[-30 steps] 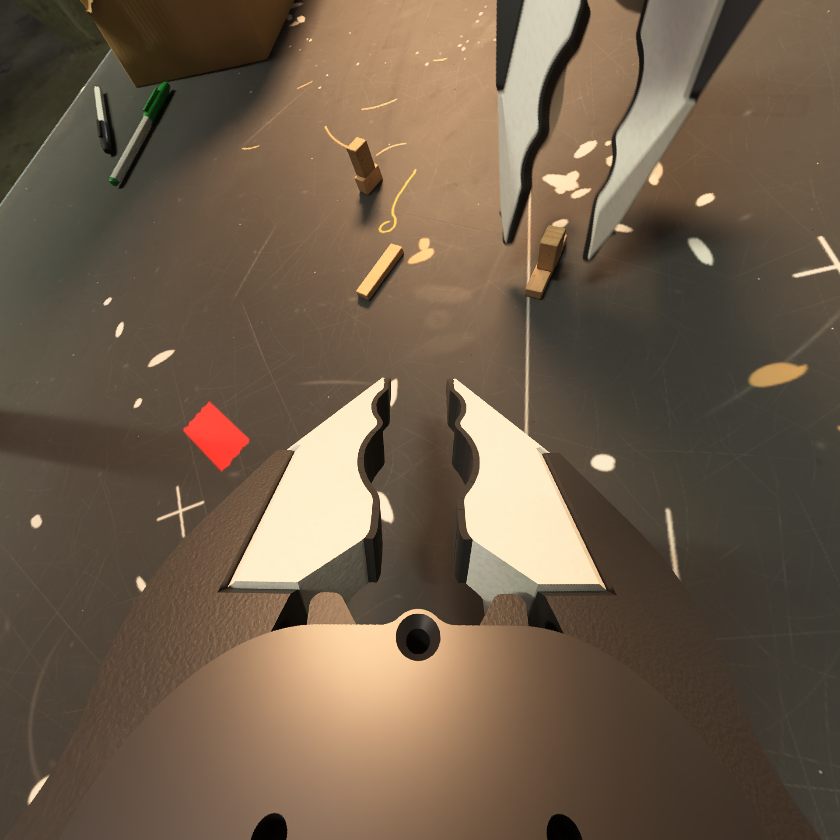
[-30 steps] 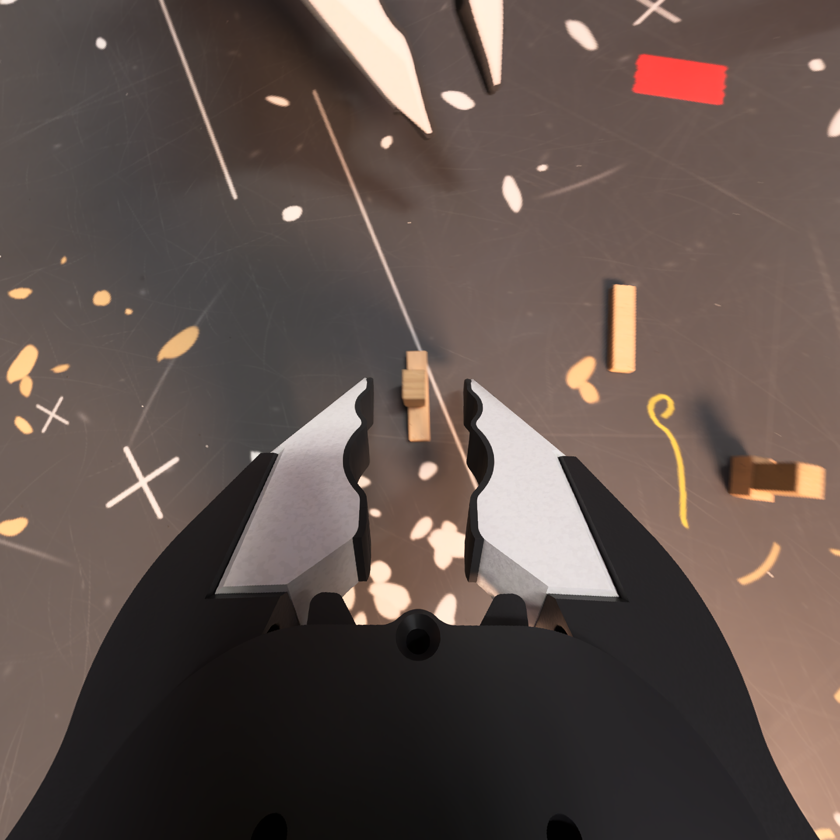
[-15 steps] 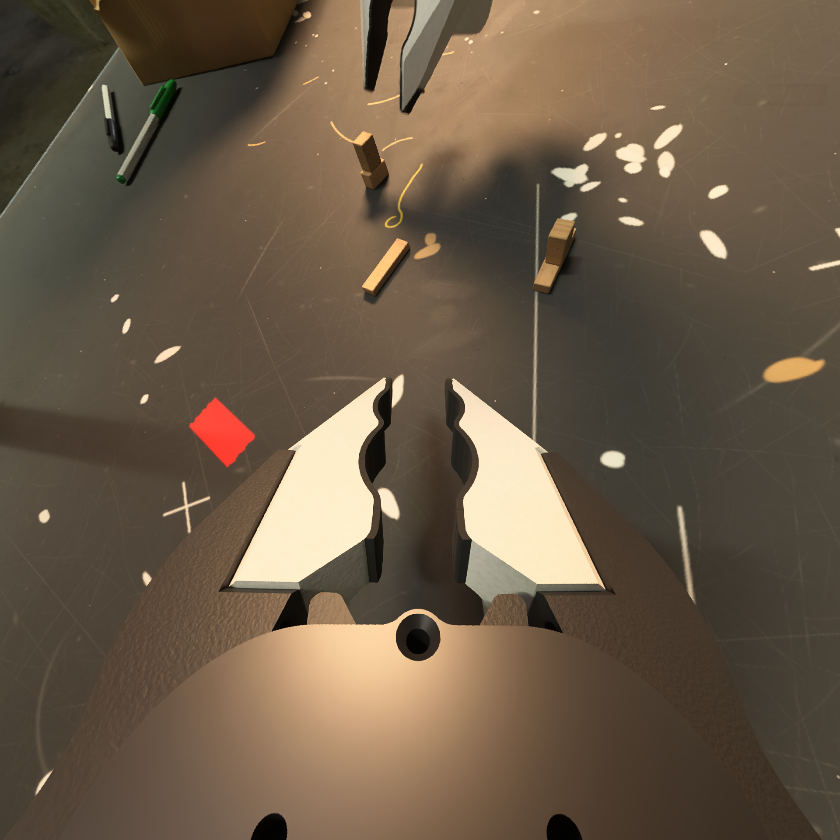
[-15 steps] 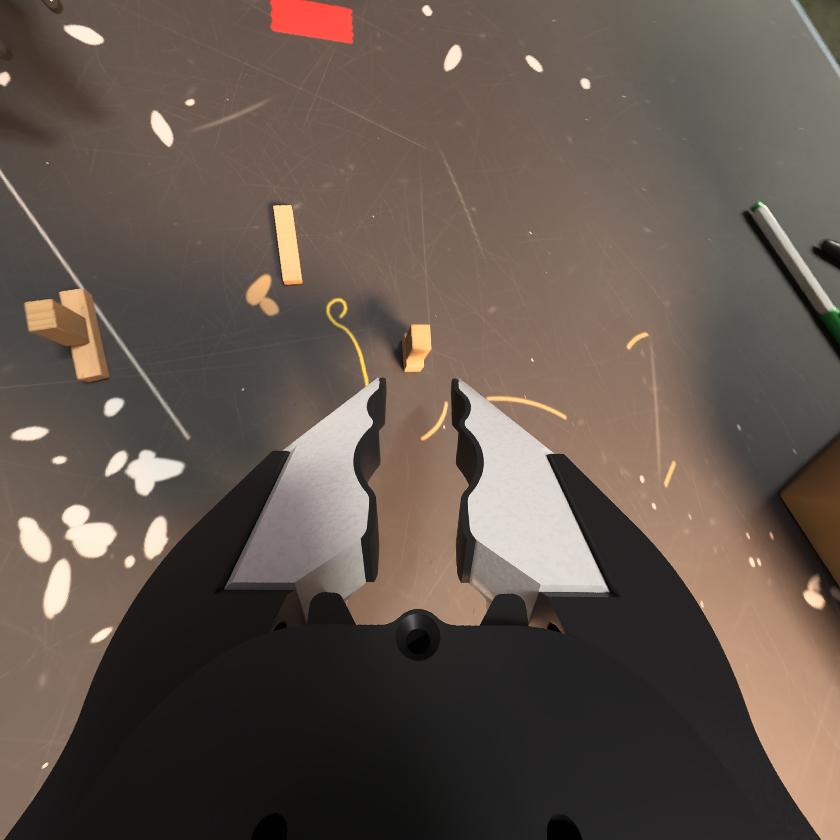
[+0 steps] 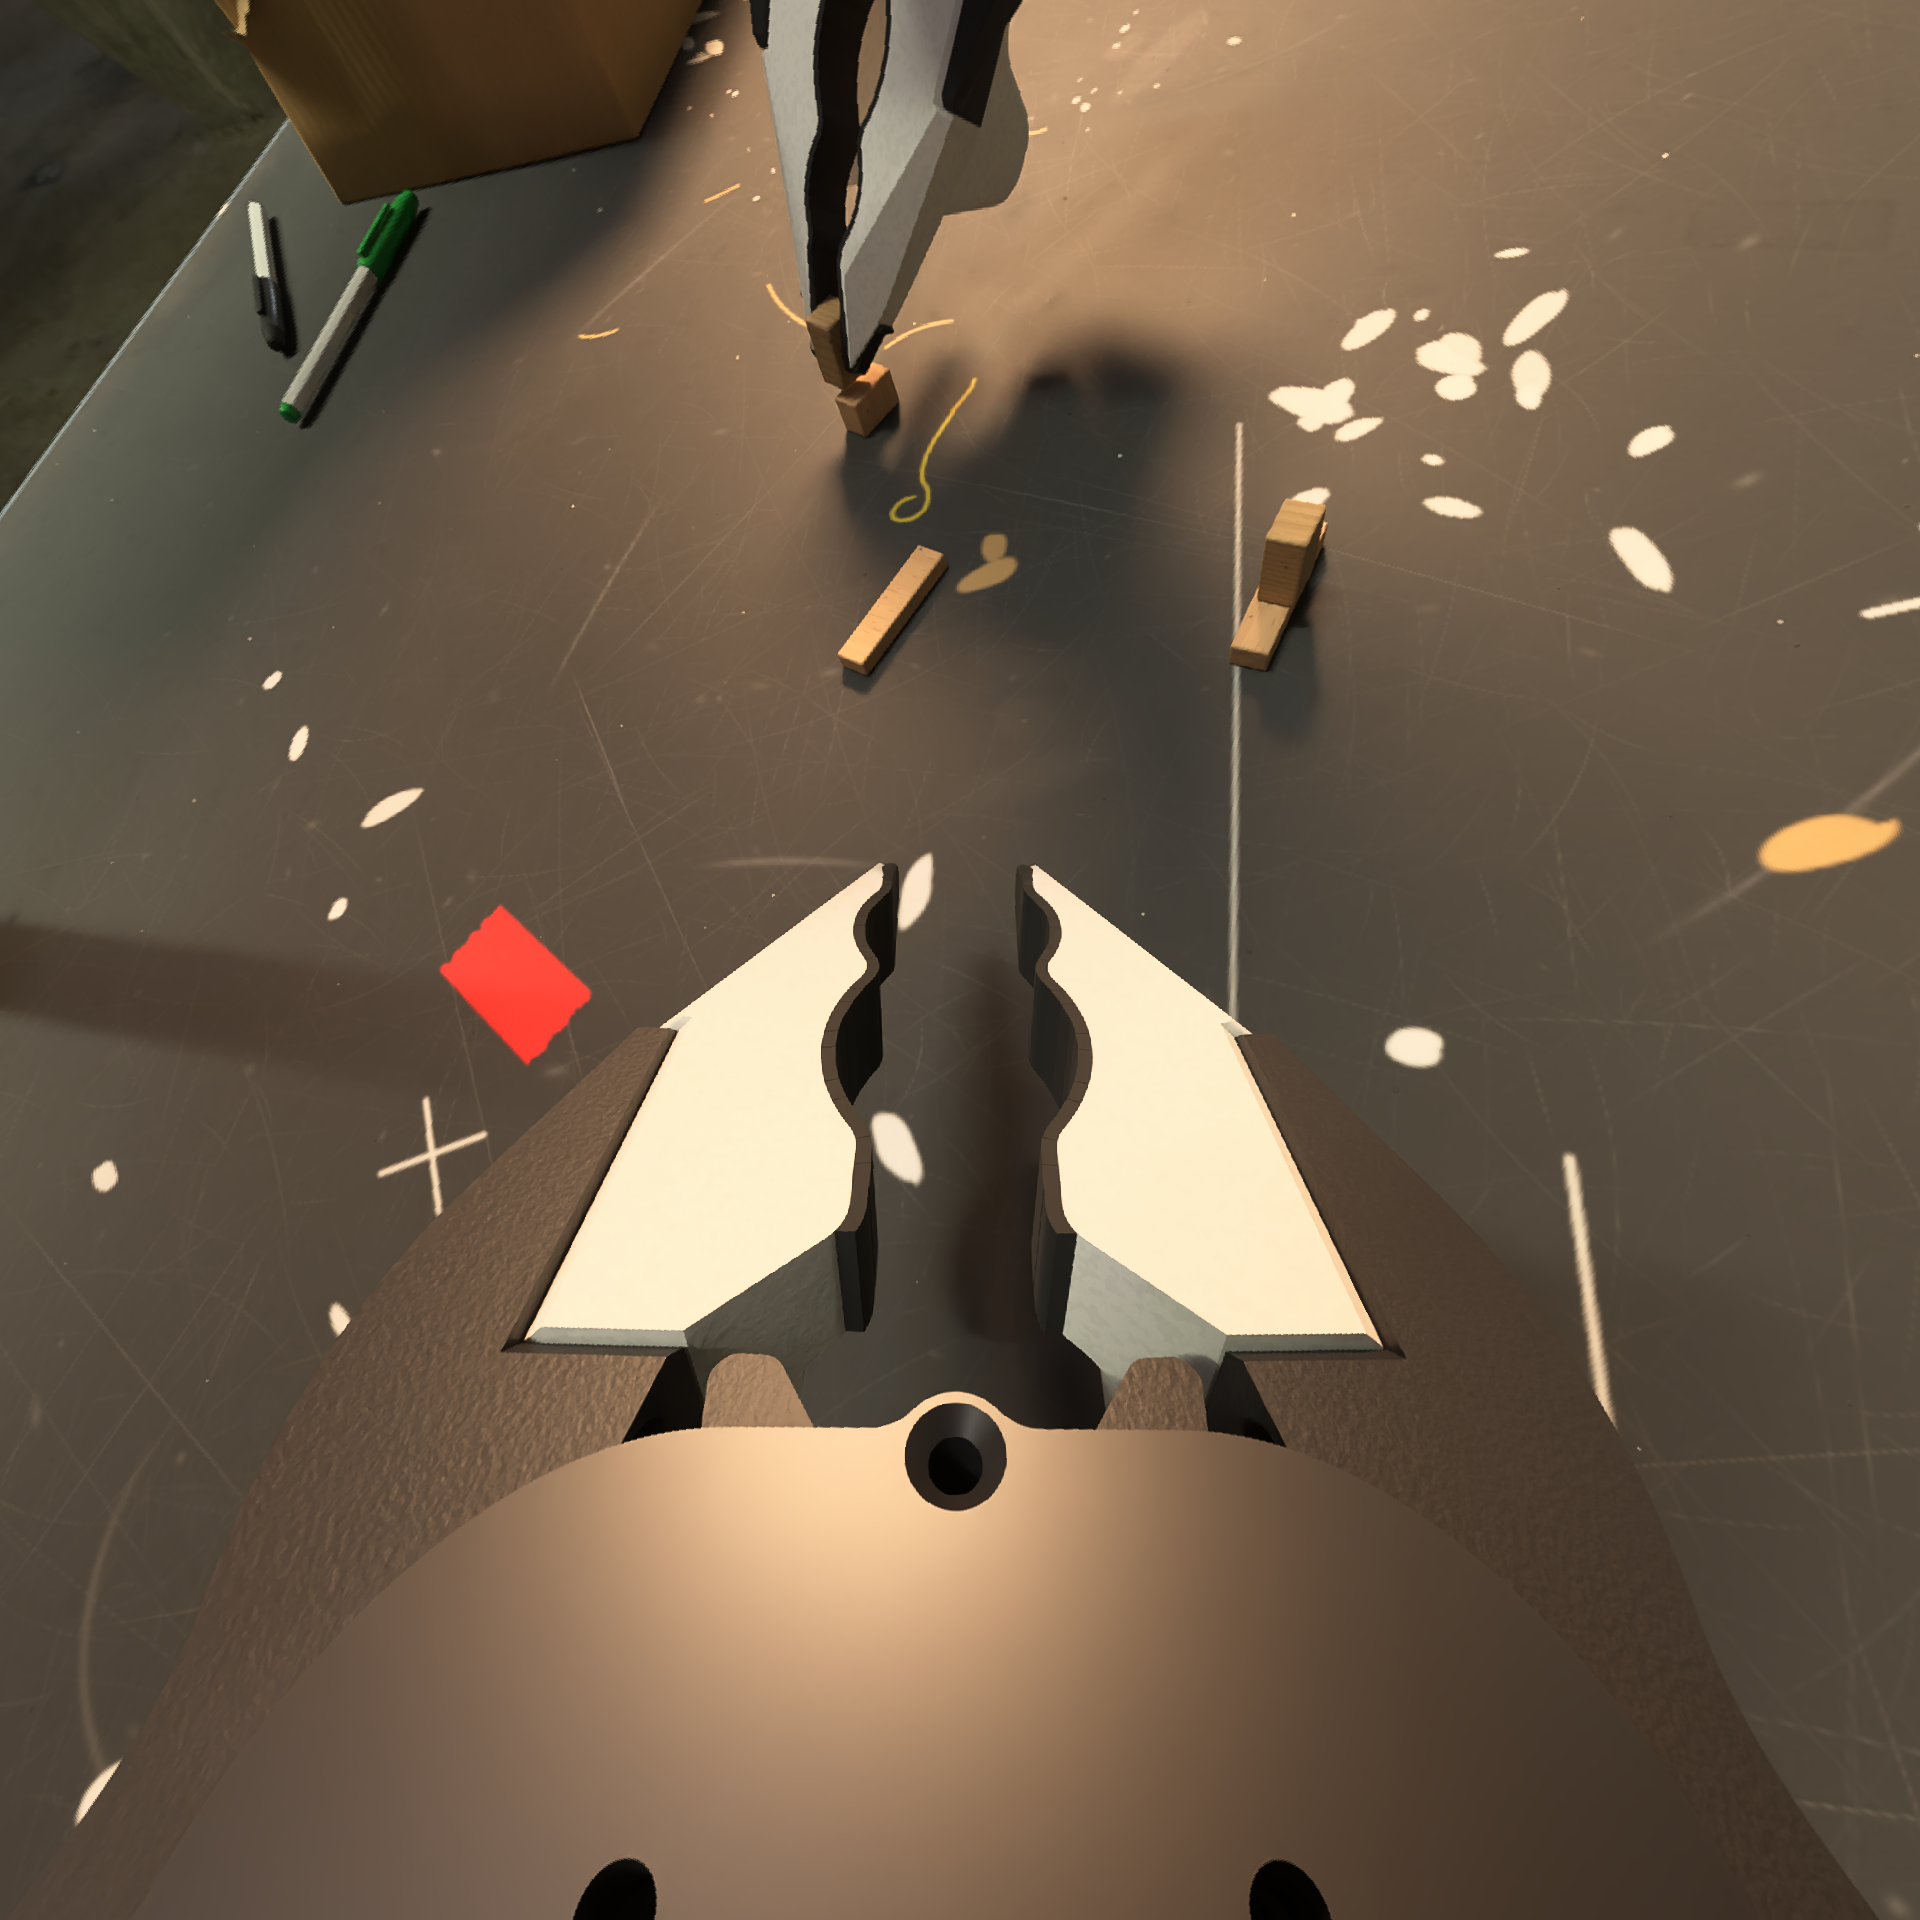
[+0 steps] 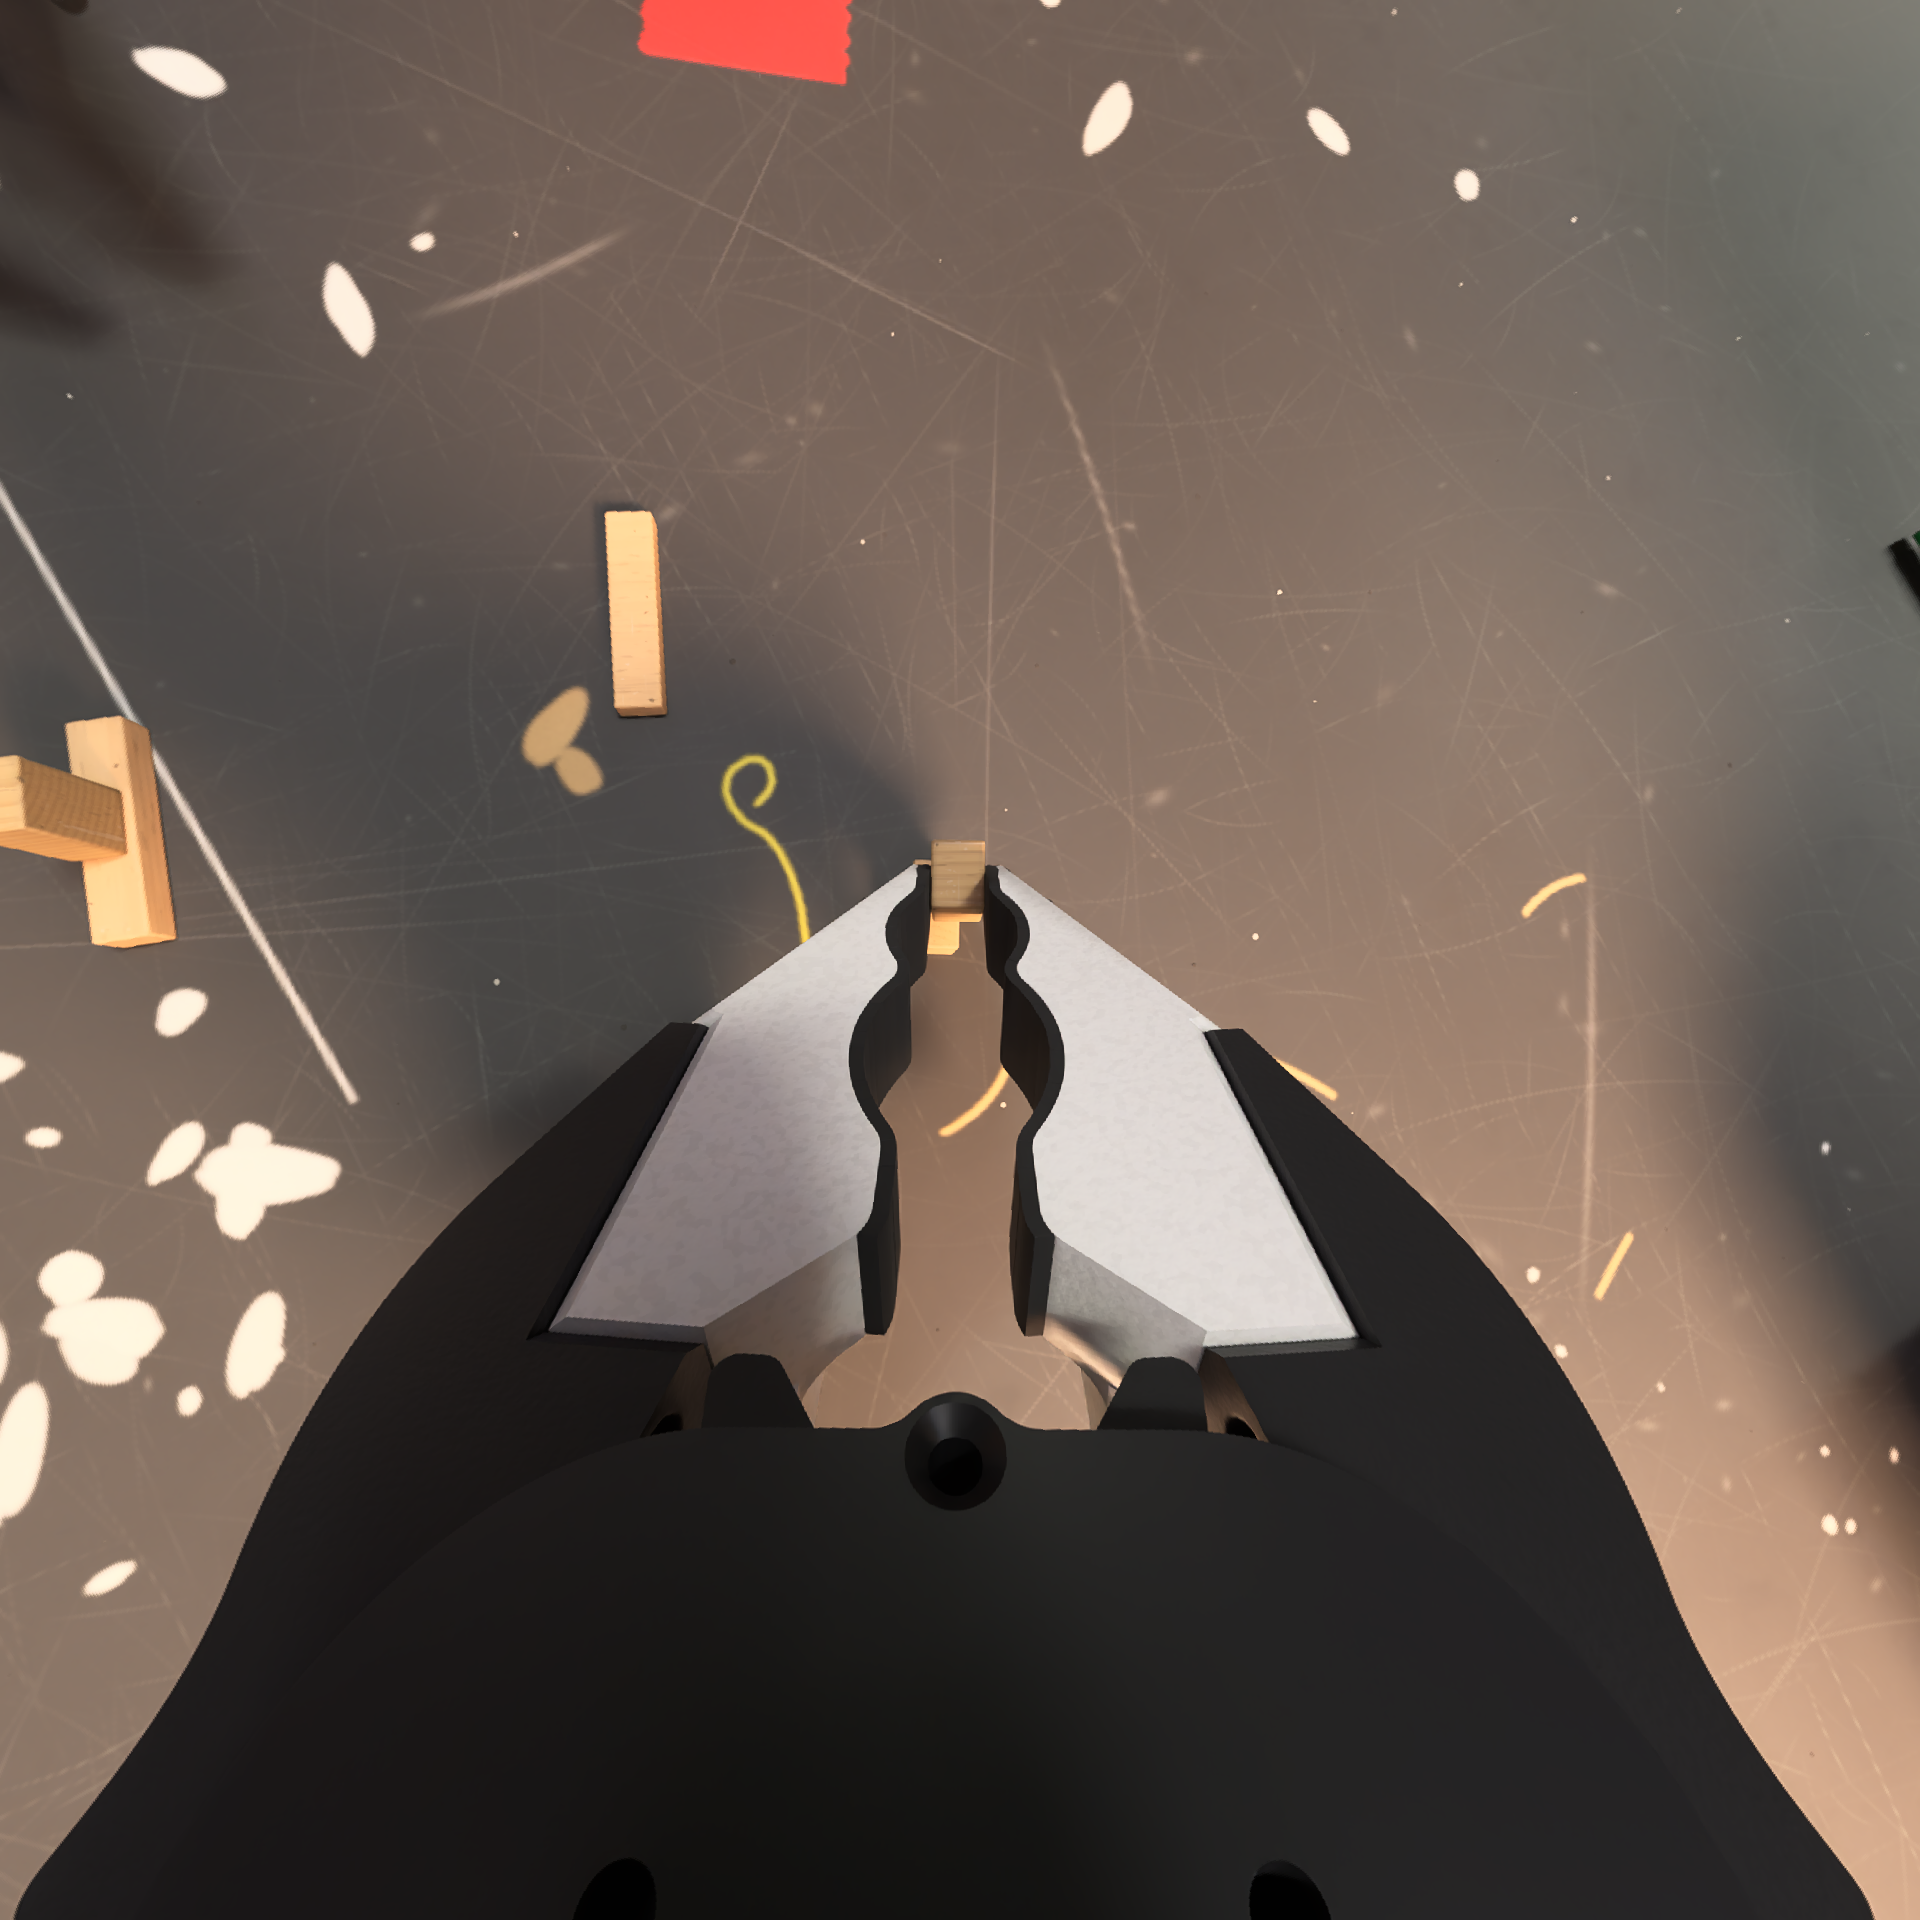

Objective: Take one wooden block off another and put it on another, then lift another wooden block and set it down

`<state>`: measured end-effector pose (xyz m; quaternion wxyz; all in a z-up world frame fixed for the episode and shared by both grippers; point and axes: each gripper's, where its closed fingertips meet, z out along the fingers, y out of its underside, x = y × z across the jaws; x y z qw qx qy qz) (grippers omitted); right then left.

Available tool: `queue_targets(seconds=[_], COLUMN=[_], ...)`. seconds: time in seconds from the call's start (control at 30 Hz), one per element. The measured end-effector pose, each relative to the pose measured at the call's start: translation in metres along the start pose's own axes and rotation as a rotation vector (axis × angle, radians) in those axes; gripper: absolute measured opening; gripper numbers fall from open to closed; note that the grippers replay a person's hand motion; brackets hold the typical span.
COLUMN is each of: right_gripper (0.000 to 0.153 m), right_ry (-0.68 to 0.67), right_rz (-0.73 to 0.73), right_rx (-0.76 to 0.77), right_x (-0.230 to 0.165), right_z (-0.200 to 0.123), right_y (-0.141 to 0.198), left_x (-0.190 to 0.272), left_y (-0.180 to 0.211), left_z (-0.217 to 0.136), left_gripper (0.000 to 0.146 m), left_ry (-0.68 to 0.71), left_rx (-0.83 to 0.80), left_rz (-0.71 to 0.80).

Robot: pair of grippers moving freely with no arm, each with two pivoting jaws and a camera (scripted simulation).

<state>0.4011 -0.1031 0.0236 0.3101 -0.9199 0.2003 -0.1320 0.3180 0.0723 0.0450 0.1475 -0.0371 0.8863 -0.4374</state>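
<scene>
Table (image 5: pixel 1558 1039): dark, scratched top, speckled with pale paint flecks and thin chalk-like lines.
Cardboard box (image 5: pixel 468 94): brown, at the far left corner, cut off by the frame's top edge.
Green-capped marker (image 5: pixel 348 307): lies on the table just in front of the box.
Black marker (image 5: pixel 268 275): shorter, lies just left of the green-capped one.
Red patch (image 5: pixel 514 982): flat on the tabletop, 1 ragged edge.
Yellow squiggle (image 5: pixel 935 457): thin curled line drawn on the surface.

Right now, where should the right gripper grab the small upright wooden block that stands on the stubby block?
Grip the small upright wooden block near its top, across its two narrow side faces, coming straight down from above. It stands on end on the stubby block, so only its upper part is free. The right gripper already brackets it there.
</scene>
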Motion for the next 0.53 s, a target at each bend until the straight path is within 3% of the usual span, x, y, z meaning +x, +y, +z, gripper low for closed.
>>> queue_targets(seconds=[0.53], right_gripper=[0.009], right_ry=[-0.048], right_rz=[-0.008], right_rx=[-0.016], right_x=[-0.0018], right_z=[0.0006], right_y=[0.0042], left_x=[0.0012], left_y=[-0.0011], left_z=[0.0008], left_gripper=[0.022], left_ry=[0.004], left_rx=[0.006], left_rz=[0.007])
